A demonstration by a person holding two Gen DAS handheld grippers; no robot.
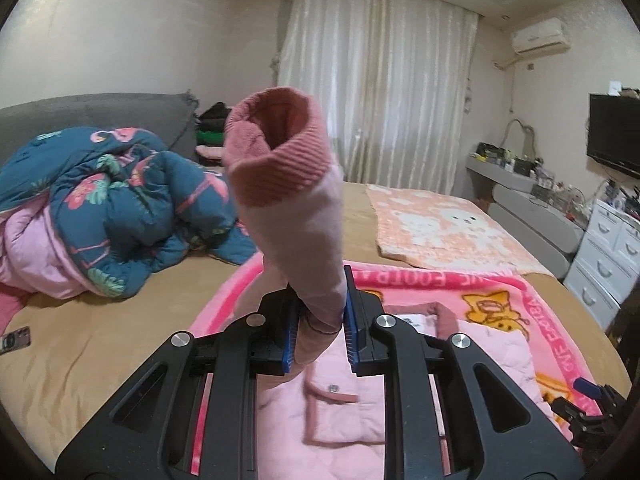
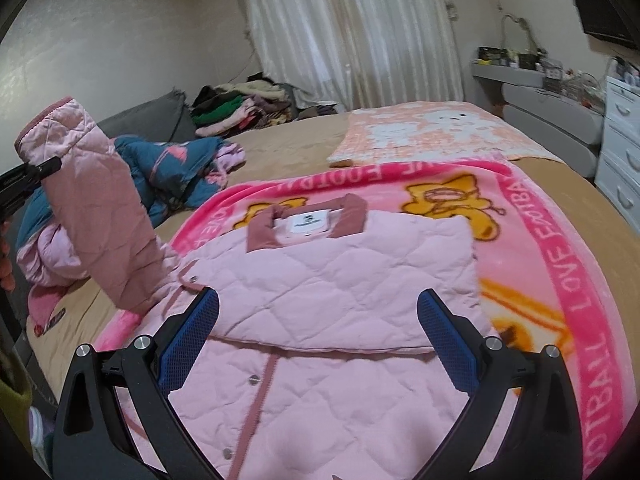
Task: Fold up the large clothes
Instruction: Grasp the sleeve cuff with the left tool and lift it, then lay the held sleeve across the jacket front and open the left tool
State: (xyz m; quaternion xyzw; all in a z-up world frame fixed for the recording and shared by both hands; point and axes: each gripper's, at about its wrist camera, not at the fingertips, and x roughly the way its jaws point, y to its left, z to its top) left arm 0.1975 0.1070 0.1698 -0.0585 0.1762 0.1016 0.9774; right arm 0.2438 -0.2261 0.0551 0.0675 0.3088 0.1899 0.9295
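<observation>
- Left gripper [image 1: 320,312]: clamped on pink jacket [image 2: 320,280] sleeve [image 1: 292,200], cuff raised upright.
- Right gripper [image 2: 318,332]: jaws wide apart, empty, tilted down over jacket's near half.

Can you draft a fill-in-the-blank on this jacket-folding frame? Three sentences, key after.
1. The left gripper is shut on the quilted pink jacket's ____, lifted off the bed.
2. The right gripper hangs with jaws ____ over the quilted pink jacket.
3. The jacket lies on a pink cartoon-print ____.

Missing: sleeve; open; blanket
</observation>
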